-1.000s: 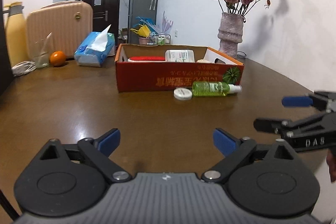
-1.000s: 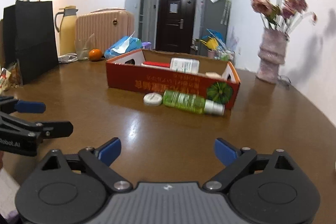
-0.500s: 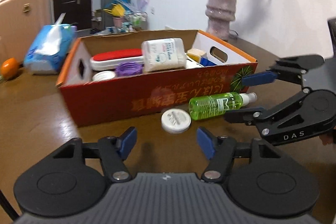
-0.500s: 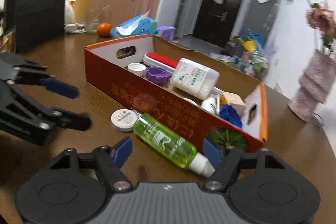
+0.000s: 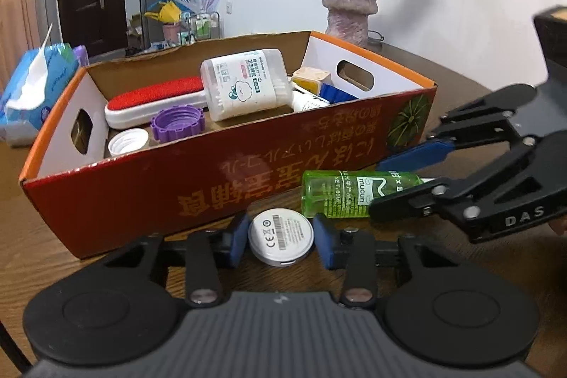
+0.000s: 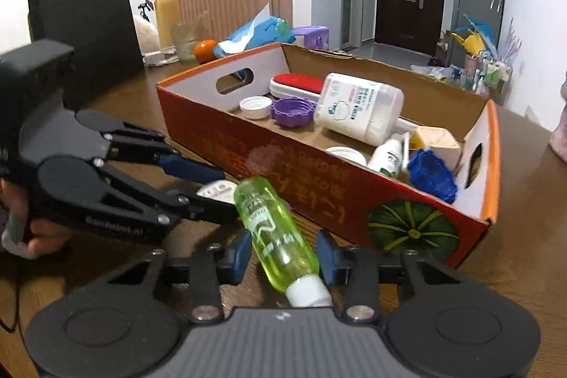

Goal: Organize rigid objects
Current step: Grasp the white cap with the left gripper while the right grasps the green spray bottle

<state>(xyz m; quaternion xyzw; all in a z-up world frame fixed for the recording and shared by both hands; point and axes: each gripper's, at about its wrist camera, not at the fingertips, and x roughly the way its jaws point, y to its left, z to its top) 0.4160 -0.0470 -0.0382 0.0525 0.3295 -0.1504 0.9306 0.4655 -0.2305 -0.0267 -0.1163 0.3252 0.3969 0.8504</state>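
Left wrist view: left gripper (image 5: pixel 280 240) closing around a white disc (image 5: pixel 281 237); right gripper (image 6: pixel 283 254) closing around a green bottle (image 6: pixel 275 233), beside the red box (image 5: pixel 226 179).

box (image 5: pixel 219 179): red-orange outside, orange lettering, green pumpkin print at one corner, white end walls, brown card inside
bottle (image 6: pixel 280 229): clear lime green, white cap, white print
round disc (image 5: pixel 281 238): white face, grey rim, black markings
screw cap (image 5: pixel 177 126): purple, ribbed
small cap (image 5: pixel 128 141): white
brush (image 5: pixel 156 101): red pad, white body
swab tub (image 5: pixel 244 87): translucent white, cloud print
fingers (image 5: pixel 236 240): blue pads, black arms
counter (image 5: pixel 35 254): dark brown wood grain
vase (image 5: pixel 351 2): mottled pink-grey
tissue pack (image 5: pixel 32 87): blue, white sheet
suitcase (image 6: pixel 234 2): ribbed peach-pink
orange (image 6: pixel 205 50): orange
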